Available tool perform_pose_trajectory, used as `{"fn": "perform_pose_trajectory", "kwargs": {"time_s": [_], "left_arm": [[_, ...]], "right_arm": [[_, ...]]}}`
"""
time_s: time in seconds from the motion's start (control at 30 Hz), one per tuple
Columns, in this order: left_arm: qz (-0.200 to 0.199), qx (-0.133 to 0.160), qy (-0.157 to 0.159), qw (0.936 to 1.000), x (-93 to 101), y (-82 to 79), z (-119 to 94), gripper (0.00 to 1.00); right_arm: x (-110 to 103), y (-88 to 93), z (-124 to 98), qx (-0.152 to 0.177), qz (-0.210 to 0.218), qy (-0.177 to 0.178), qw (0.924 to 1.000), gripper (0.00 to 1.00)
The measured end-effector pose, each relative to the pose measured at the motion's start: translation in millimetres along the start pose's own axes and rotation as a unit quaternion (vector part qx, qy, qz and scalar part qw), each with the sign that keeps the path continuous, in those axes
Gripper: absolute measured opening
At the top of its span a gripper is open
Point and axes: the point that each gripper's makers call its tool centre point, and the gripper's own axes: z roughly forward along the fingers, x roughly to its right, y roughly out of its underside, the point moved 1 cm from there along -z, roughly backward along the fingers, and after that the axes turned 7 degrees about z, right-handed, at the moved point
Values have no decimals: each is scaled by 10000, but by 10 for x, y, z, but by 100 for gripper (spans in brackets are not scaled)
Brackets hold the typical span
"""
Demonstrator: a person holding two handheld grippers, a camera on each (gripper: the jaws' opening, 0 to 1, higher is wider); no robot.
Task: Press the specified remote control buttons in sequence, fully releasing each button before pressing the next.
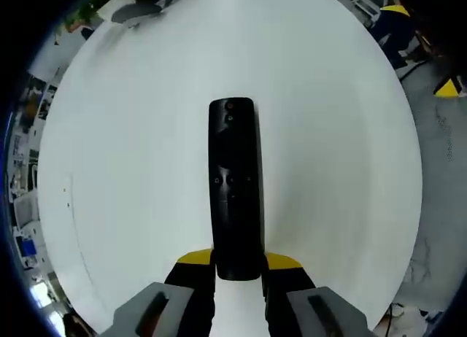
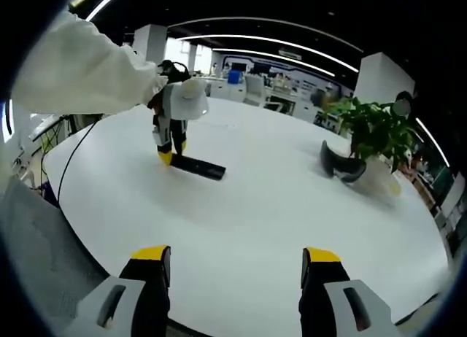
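A long black remote control lies on the round white table, pointing away from me, with a small red button at its far end. My left gripper is shut on the remote's near end, yellow-tipped jaws on either side. In the right gripper view the same remote lies far off on the table, with the left gripper held by a white-sleeved arm at its end. My right gripper hovers open above the near table edge, nothing between its jaws.
A potted green plant and a dark curved object sit on the table's far right side. A cable runs along the table's left edge. Office desks and chairs stand behind. Grey floor lies beyond the table.
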Motion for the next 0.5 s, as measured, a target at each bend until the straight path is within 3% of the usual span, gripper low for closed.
{"fn": "perform_pose_trajectory", "kwargs": {"time_s": [0.17, 0.5], "left_arm": [[-40, -63, 2, 10000, 178, -18, 2, 23], [-180, -47, 30, 9998, 349, -30, -1, 23]], "right_arm": [[-21, -20, 9, 32, 42, -79, 10000, 71], [-46, -22, 14, 50, 1, -166, 9998, 70]]}}
